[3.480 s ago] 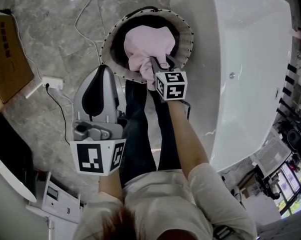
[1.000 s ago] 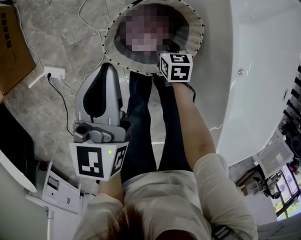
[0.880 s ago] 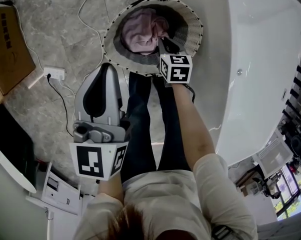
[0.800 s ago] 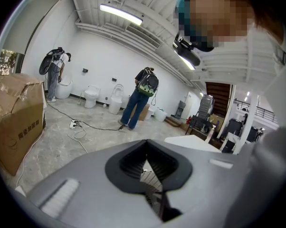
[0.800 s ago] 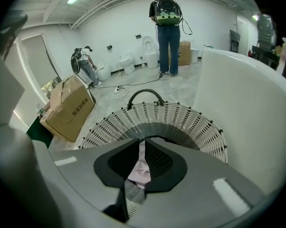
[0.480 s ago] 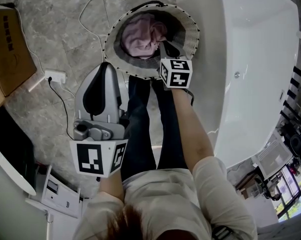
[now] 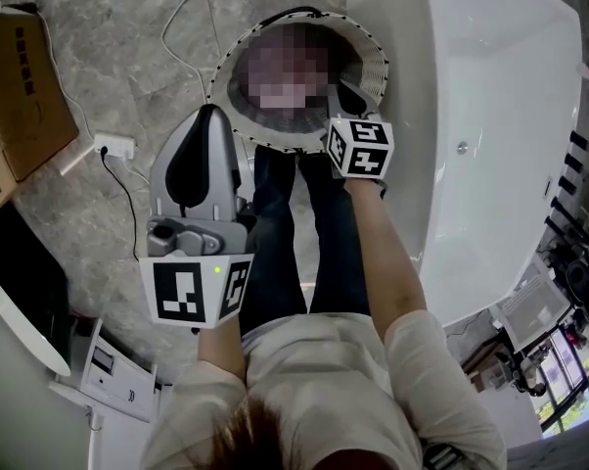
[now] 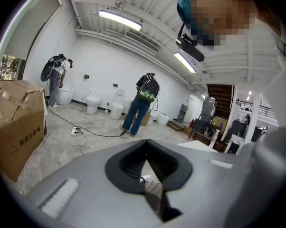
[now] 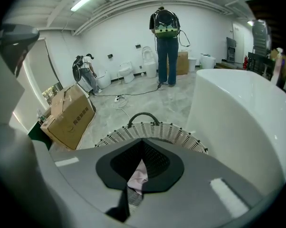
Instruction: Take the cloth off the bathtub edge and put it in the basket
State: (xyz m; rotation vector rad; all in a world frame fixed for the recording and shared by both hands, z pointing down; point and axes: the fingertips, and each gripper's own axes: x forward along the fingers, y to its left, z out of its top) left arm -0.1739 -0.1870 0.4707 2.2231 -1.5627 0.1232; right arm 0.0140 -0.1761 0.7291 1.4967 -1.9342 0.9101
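The pink cloth lies inside the round wicker basket, which stands on the floor beside the white bathtub; in the head view a mosaic patch covers it. My right gripper hangs over the basket's near rim, apart from the cloth. Its jaws have just been closing with nothing between them, and they now stand shut. In the right gripper view the basket and the cloth show past the closed right gripper. My left gripper is held at the left, short of the basket, shut and empty.
A cardboard box sits on the marble floor at the left, with a power strip and its cables near it. The holder's legs stand just in front of the basket. Another person stands far off among toilets.
The right gripper let the cloth go into the basket, then rose out of it and shut its jaws. The left gripper lifted a little.
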